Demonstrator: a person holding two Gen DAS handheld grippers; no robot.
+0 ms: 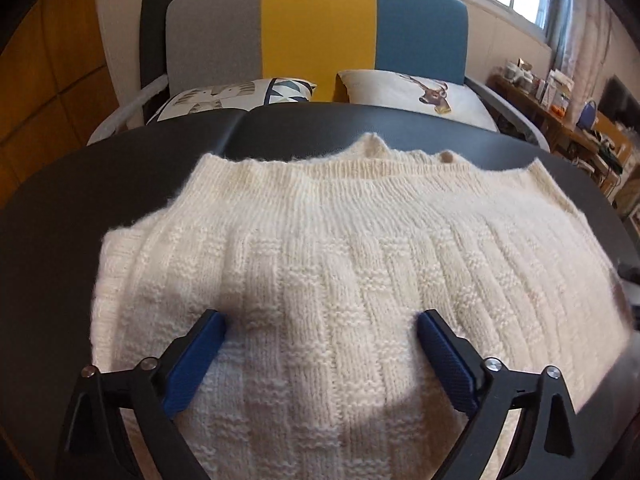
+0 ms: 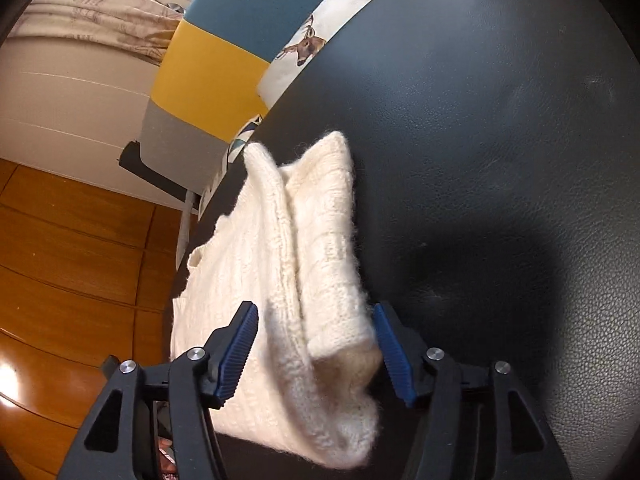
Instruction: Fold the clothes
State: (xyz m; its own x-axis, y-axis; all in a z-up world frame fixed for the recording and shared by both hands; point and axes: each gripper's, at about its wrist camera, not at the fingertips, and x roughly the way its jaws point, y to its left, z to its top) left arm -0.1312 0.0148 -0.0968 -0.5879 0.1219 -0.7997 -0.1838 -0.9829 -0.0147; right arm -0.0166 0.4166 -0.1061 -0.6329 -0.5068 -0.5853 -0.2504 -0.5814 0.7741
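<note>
The cream chunky-knit sweater (image 1: 340, 248) lies partly folded on the dark leather-look counter (image 2: 500, 120), below the released left tool (image 1: 320, 344). The right tool (image 2: 316, 344) straddles a doubled edge (pads apart, not pinching). Further folds seem left.

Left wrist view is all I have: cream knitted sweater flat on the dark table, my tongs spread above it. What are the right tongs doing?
Observer: The right tongs stand open around a folded edge of the cream knitted sweater; the pads are not pressing it.
Operator: Where on the sweater is that?
Observer: At its side edge, beside bare dark leather-look table.
Operator: Does that edge lie flat?
Observer: No, it is doubled over in a thick fold with a raised ridge.
Operator: Anything past the table that side?
Observer: Orange-brown wooden floor, which your view lacks.
</note>
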